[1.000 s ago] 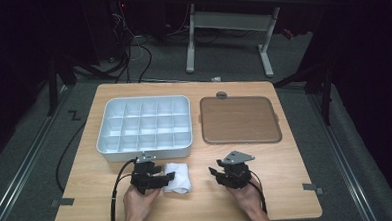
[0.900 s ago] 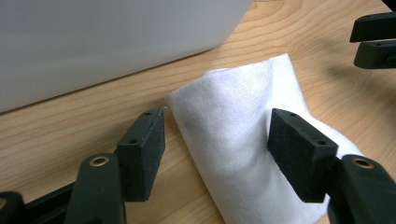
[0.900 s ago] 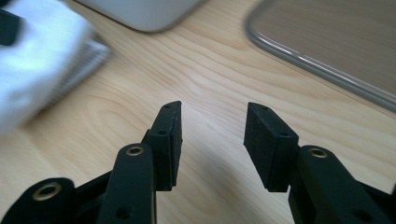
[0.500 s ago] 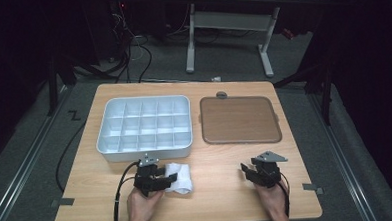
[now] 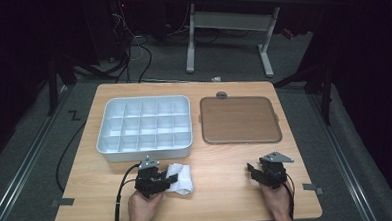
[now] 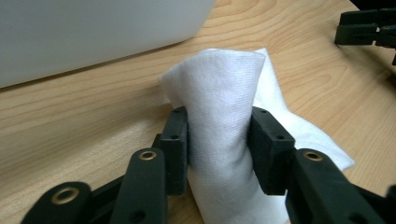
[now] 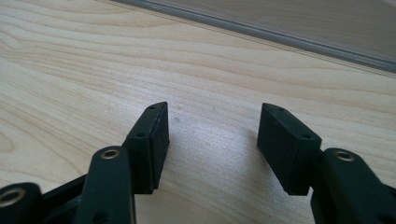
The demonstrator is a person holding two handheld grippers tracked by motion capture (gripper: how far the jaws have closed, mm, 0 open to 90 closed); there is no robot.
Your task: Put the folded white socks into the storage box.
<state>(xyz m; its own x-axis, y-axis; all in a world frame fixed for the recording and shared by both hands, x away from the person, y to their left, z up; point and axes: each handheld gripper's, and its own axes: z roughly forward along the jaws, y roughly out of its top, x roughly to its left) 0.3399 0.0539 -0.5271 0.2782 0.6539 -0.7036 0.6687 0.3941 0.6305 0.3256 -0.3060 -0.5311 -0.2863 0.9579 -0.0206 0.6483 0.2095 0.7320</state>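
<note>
A crumpled white cloth (image 5: 183, 178) (image 6: 224, 107) lies on the wooden table (image 5: 217, 189) near the front edge, just ahead of the white tray. My left gripper (image 5: 173, 179) (image 6: 219, 135) points right along the table. Its jaws have just been closing, and both pads now press a raised fold of the cloth between them. My right gripper (image 5: 250, 169) (image 7: 212, 130) rests low over bare wood at the front right, well apart from the cloth. Its jaws have just been opening and stand open with nothing between them.
A white tray (image 5: 146, 151) divided into several compartments sits at the table's left middle. A flat brown lid-like mat (image 5: 239, 119) lies to its right, with a small grey knob (image 5: 222, 95) at its far edge. Table legs and cables stand beyond the table.
My right gripper has moved right, away from the cloth, and its jaws have spread. The left gripper has stayed in place and its jaws have closed onto the cloth.
</note>
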